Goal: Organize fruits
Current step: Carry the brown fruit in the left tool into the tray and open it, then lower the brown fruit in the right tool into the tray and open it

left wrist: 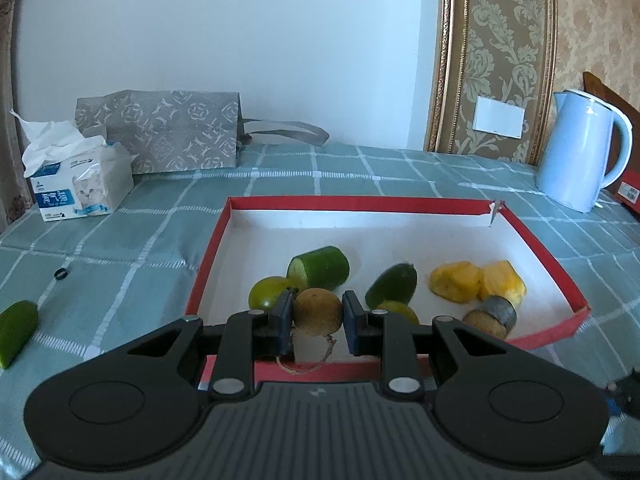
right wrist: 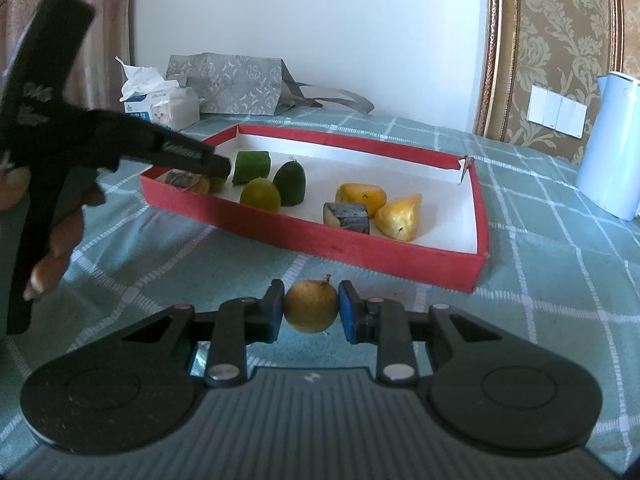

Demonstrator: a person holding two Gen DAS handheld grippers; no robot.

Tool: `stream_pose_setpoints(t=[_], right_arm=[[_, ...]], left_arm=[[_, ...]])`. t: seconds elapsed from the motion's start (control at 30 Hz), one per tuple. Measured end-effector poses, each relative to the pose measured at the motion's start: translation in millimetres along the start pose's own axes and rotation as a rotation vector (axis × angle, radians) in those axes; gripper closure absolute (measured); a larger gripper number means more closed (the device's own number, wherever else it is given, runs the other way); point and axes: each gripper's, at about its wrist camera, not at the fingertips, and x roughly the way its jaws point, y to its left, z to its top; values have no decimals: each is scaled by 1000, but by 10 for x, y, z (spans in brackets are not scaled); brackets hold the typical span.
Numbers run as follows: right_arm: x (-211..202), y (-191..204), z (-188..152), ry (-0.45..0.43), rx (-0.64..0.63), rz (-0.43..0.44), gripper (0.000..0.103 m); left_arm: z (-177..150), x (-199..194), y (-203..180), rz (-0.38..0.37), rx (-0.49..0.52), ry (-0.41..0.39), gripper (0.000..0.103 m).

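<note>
Checked teal cloth covers the table (left wrist: 120,248), which stands against a pale wall with a tissue box (left wrist: 78,184), a patterned grey bag (left wrist: 168,132) and a light blue kettle (left wrist: 576,152) at the back.

From the left wrist, the left gripper (left wrist: 318,312) has its blue pads against both sides of a brown round fruit (left wrist: 318,312), so it looks clenched on it. That fruit sits squarely between the jaws, over the near edge of the red tray (left wrist: 360,203); whether it rests on the white floor I cannot tell. Just ahead of the jaws lie a green lime (left wrist: 268,298), a cut cucumber piece (left wrist: 320,268), a dark green fruit (left wrist: 394,282), yellow pieces (left wrist: 476,282) and a grey-skinned chunk (left wrist: 494,316). Another green piece (left wrist: 16,332) lies on the cloth well off to the left.

From the right wrist, the right gripper (right wrist: 311,312) grasps a second brown fruit (right wrist: 311,312), stem up, centred between the pads. The tray (right wrist: 320,240) lies straight ahead, its near wall close beyond the jaws, long axis running across. Open tray floor beyond the wall is the likely target.
</note>
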Motion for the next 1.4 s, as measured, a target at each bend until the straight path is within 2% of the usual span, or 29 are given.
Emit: stream_pose_setpoints(t=[0.23,0.63,0.7,0.73,0.77,0.83,1.0,1.13,1.4], right_arm=[[37,3,-1,14,-4,2,76],[86,20,-21,38,-9,2,76],[86,21,-20,38,-9,2,76],[85,22,-20,38,-10,2,76],[84,23,-20,38,-12,1,76],[87,25,-16,38,-15,0,76],[92,17,-9,39,-11,2,76],[89,15,-9,39,-11,2,76],[80,12,-10,35,-8,-4,76]], left_arm=[[72,203,-49,20,22,5,77],[106,382,-185,89,99,-47,77],[103,384,-184,91,101,-54,73],[99,382,-178,91,100,-59,65],[97,378,-173,94,99,-64,48],[89,372,-143,111,73,-69,23],[100,359,-20,107,1,-65,23],[79,348,9,113,-6,-51,22],[-6,82,138,116,-53,-85,19]])
